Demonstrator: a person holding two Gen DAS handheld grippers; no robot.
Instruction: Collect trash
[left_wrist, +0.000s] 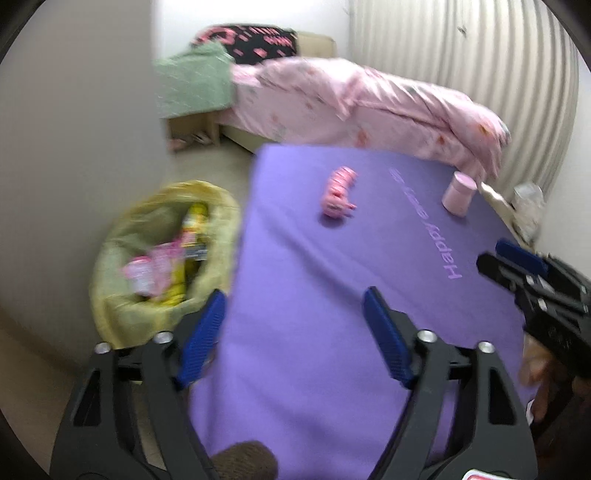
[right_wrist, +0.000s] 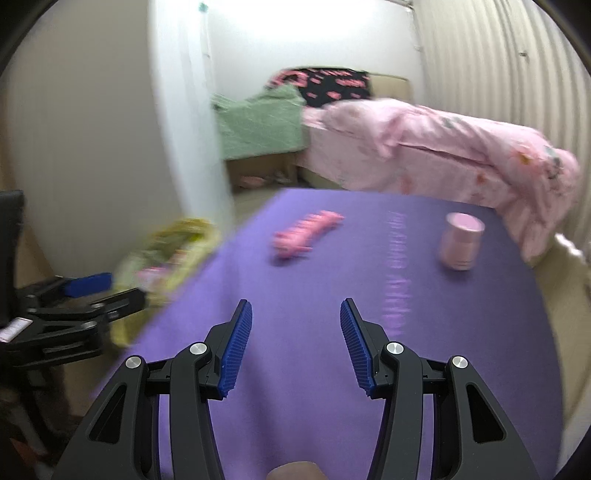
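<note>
Both views blurred. Left tool (left_wrist: 291, 332) angled downward over the near left edge of the table (left_wrist: 332, 277), its jaws spread wide with nothing between them; the left pad sits over the gap beside the table, the right pad over the purple cover. Right tool (right_wrist: 295, 343) also angled down over the near part of the table, jaws apart and empty, pads clear of the surface as far as can be told. In the left wrist view the right tool enters from the right edge, over the table's right side. Trash on the table: a crumpled pink wrapper (left_wrist: 340, 194) near the middle of the far half, and a pink cylindrical container (left_wrist: 458, 194) standing upright toward the far right corner; the two are well apart. A yellow-lined trash bin (left_wrist: 162, 251) stands on the floor just beside the table's left edge, already holding pink and yellow packaging. Open purple surface lies between both tools and the wrapper. A bed (left_wrist: 351, 99) with pink bedding lies close behind the table's far edge; a wall bounds the bin's left side.
</note>
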